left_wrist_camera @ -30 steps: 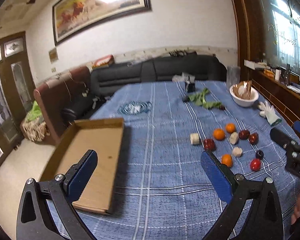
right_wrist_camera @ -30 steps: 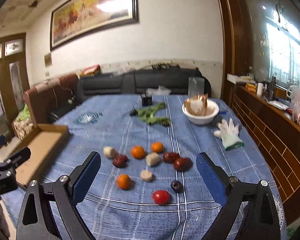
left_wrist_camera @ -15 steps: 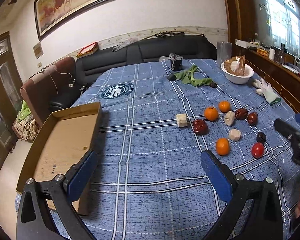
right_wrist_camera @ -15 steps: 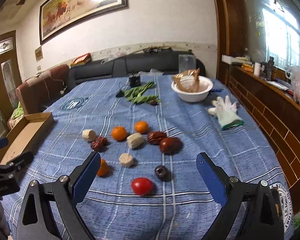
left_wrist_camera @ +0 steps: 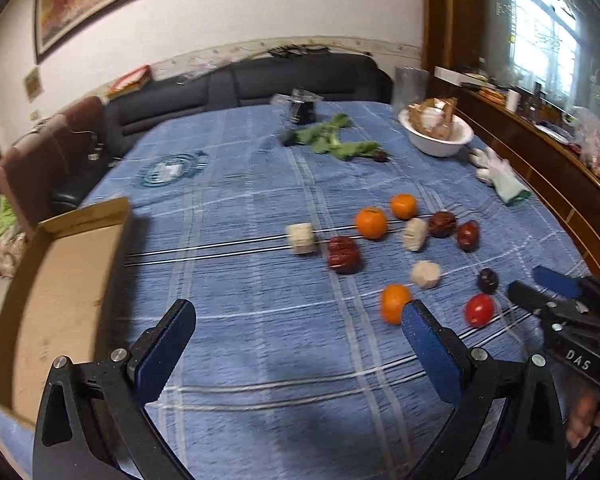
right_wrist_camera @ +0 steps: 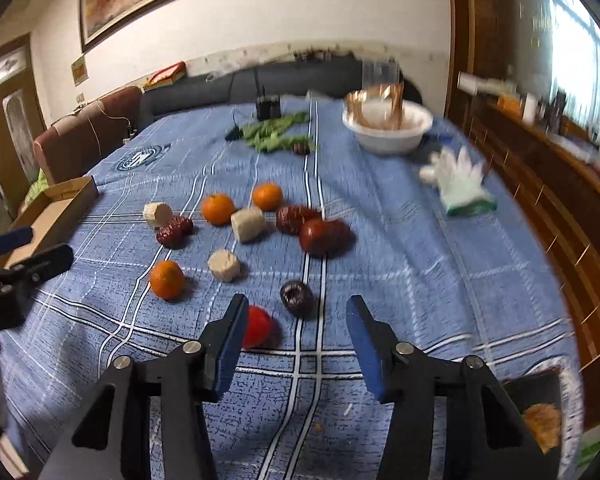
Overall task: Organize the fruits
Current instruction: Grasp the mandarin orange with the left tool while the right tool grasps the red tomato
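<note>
Fruits lie on the blue tablecloth: three oranges, one nearest (right_wrist_camera: 166, 279) (left_wrist_camera: 394, 303), a red tomato (right_wrist_camera: 257, 326) (left_wrist_camera: 479, 309), a dark plum (right_wrist_camera: 297, 298) (left_wrist_camera: 487, 280), several dark red dates such as (right_wrist_camera: 323, 235), and three pale chunks such as (right_wrist_camera: 224, 265). My right gripper (right_wrist_camera: 296, 332) is open and empty, low over the cloth; the tomato sits just behind its left finger and the plum just beyond the gap. It shows at the right edge in the left wrist view (left_wrist_camera: 540, 288). My left gripper (left_wrist_camera: 296, 344) is open and empty, left of the fruits.
A shallow cardboard box (left_wrist_camera: 60, 288) (right_wrist_camera: 56, 208) sits at the table's left edge. A white bowl (right_wrist_camera: 388, 126), a white glove (right_wrist_camera: 458, 182), green leaves (right_wrist_camera: 278, 132) and a dark device (right_wrist_camera: 268, 106) lie farther back. A wooden sideboard (right_wrist_camera: 560, 184) runs along the right.
Both grippers have moved forward and lower toward the fruits. My right gripper's jaws have narrowed but stay open. The box has slid to the left in the left wrist view.
</note>
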`<action>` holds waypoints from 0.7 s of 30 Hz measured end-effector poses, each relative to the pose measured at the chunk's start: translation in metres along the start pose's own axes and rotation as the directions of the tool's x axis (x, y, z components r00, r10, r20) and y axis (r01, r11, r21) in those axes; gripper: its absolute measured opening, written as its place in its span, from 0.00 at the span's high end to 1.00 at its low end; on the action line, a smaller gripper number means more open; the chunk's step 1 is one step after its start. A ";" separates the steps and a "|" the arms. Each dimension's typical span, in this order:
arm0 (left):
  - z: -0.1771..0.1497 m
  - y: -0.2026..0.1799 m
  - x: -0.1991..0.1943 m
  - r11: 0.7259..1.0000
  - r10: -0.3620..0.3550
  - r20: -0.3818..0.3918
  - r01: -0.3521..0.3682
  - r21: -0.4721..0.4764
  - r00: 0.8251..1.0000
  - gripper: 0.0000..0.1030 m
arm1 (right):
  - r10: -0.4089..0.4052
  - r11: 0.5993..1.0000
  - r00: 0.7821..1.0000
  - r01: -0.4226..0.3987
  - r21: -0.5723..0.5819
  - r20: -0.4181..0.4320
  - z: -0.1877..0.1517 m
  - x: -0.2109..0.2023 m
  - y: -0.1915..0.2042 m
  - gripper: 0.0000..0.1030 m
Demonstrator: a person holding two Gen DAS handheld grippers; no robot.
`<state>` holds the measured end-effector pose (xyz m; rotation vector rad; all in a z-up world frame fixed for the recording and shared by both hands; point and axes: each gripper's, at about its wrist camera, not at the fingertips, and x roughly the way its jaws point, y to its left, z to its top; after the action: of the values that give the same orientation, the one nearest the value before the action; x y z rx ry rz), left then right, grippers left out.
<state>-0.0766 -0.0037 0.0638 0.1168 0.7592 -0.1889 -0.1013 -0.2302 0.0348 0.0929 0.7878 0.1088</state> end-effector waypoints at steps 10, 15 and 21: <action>0.006 -0.032 0.067 0.981 -0.189 -0.156 0.193 0.015 0.970 0.40 | 0.147 0.989 0.982 -0.149 -0.007 -0.115 -0.003 0.029 0.013 0.47; 0.002 -0.040 0.083 0.975 -0.216 -0.194 0.223 0.016 0.957 0.49 | 0.126 0.990 0.984 -0.132 -0.038 -0.125 -0.004 0.037 0.024 0.47; 0.001 -0.054 0.084 0.973 -0.204 -0.174 0.220 0.075 0.963 0.76 | 0.095 0.993 0.987 -0.104 -0.058 -0.133 -0.006 0.042 0.026 0.61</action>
<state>-0.0279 -0.0672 0.0046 0.1410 0.9292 -0.4232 -0.0773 -0.1988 0.0044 0.0638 0.9094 0.2370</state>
